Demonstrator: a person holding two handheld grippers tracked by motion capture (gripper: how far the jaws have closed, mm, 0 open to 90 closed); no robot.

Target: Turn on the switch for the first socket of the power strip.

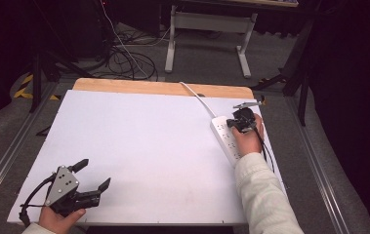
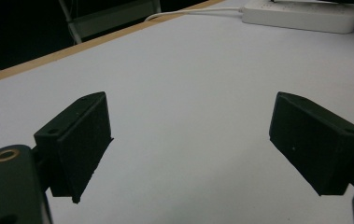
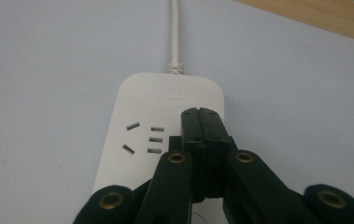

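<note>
1. Overhead, we see the white power strip point(image 1: 225, 138) lying near the right edge of the white counter point(image 1: 138, 146), its white cord point(image 1: 197, 97) running back toward the wooden far rim.
2. We find the right tool point(image 1: 243, 123) directly over the strip's far end, its jaws clenched flat together with nothing between them; in the right gripper view the closed tips point(image 3: 202, 122) sit just beside a group of socket slots point(image 3: 144, 137).
3. We judge the step in hand to be a press or a reach at the strip. Whether the tips touch its face we cannot tell, since the tool hides the contact.
4. To do this well, we would keep the closed tips square to the strip's face and bear straight down, so the strip does not slide on the smooth counter.
5. We see the left tool point(image 1: 91, 175) resting at the near left corner, well apart from the strip, its jaws released wide and holding nothing.
6. No containers appear on the counter.
</note>
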